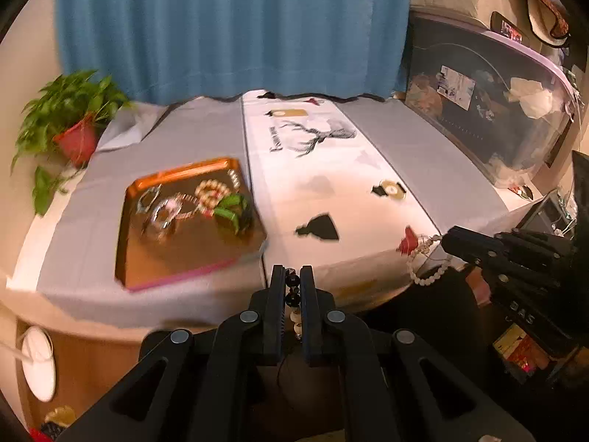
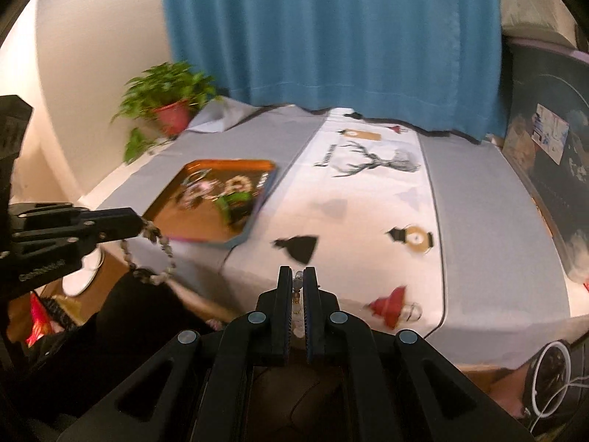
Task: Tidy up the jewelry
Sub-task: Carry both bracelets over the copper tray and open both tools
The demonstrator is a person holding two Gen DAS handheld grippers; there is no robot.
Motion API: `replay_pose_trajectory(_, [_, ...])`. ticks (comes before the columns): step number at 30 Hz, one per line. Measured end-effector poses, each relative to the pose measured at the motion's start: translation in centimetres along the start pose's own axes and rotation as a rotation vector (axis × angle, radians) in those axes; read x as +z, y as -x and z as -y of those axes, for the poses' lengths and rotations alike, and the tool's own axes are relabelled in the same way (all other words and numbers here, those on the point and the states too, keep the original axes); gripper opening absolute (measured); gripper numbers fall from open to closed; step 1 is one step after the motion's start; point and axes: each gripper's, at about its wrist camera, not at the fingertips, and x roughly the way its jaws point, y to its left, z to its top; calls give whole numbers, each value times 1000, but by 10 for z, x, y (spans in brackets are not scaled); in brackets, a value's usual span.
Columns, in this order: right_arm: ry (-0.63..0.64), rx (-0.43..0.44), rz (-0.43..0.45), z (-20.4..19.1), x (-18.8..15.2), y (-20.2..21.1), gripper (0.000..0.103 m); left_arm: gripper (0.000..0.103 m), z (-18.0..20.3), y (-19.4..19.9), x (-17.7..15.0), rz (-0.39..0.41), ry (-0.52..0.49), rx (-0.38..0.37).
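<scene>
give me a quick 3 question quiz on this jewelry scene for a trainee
1. True or false: the left gripper is shut on a beaded bracelet.
2. Where does the orange tray of jewelry sit relative to the white runner: A) to its left B) on it C) to its right
3. What does the right gripper hold?

Key: 1 true; 2 A; 3 a pale beaded bracelet

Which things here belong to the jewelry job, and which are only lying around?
For the job:
- orange tray holding jewelry
- dark-and-white bead bracelet, in the left gripper
- pale bead bracelet, in the right gripper

Lying about:
- potted plant
- blue curtain
- deer-print tablecloth
</scene>
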Motion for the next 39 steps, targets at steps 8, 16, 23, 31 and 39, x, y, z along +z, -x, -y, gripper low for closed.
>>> replay_pose_trajectory(8, [46, 54, -47, -44, -39, 16, 6, 5, -10, 26, -50, 6, 43, 26])
replay_pose_trajectory(16, [73, 82, -91, -64, -57, 19, 6, 6, -7, 36, -69, 7, 43, 8])
replay_pose_trajectory(23, [102, 77, -97, -74, -54, 17, 6, 6, -8, 37, -72, 13, 52, 3])
replay_pose_trajectory(31, [145, 56, -111, -83, -39, 3, 6, 6, -30, 34, -61, 13, 80, 5])
replay_pose_trajectory(39, [188, 73, -96, -99, 7, -28, 6, 6, -79, 28, -22, 66, 133, 35])
